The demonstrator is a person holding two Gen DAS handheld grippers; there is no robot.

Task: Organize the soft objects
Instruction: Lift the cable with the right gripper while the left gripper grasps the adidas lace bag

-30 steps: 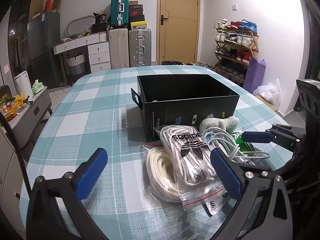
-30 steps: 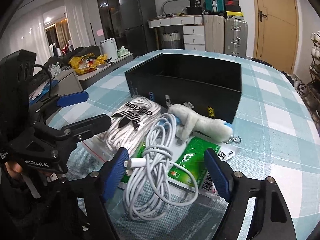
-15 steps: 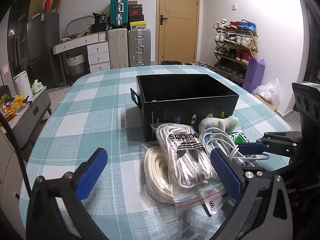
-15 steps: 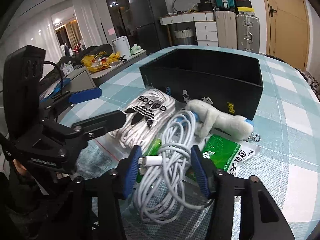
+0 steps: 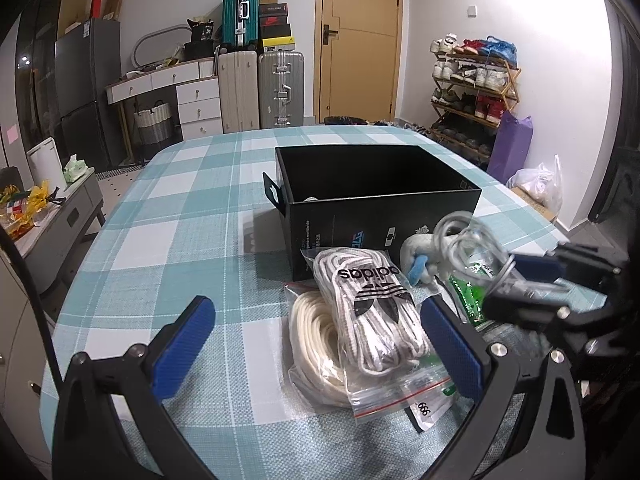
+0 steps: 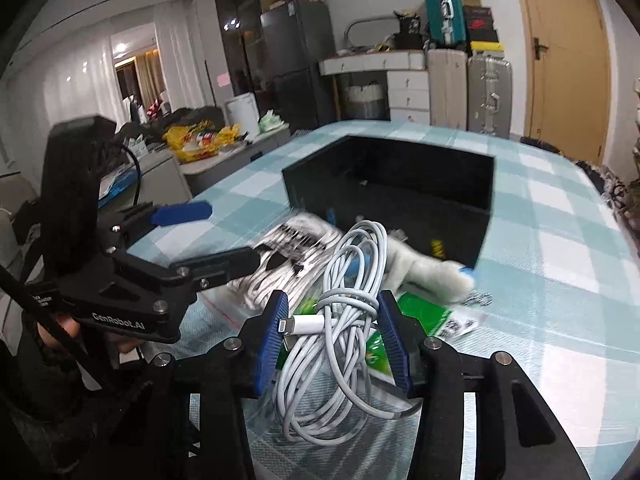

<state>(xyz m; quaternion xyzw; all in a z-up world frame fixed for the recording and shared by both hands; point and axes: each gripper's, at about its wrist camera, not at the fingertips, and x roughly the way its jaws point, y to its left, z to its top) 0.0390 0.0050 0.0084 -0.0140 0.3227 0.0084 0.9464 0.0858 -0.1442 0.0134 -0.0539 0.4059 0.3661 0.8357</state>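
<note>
the loose loops of the white cable [image 6: 340, 320] could snag the green packet [image 6: 420, 312] or the plush toy [image 6: 424, 268] under them, or slide out, since only the bundle's middle is pinched; the right gripper [image 6: 332, 336] has its pads pressed on that cable, raised just in front of the black box [image 6: 400, 200]; the left gripper [image 5: 316, 340] hangs wide open and empty, short of the bagged laces [image 5: 368, 300] on the table.
</note>
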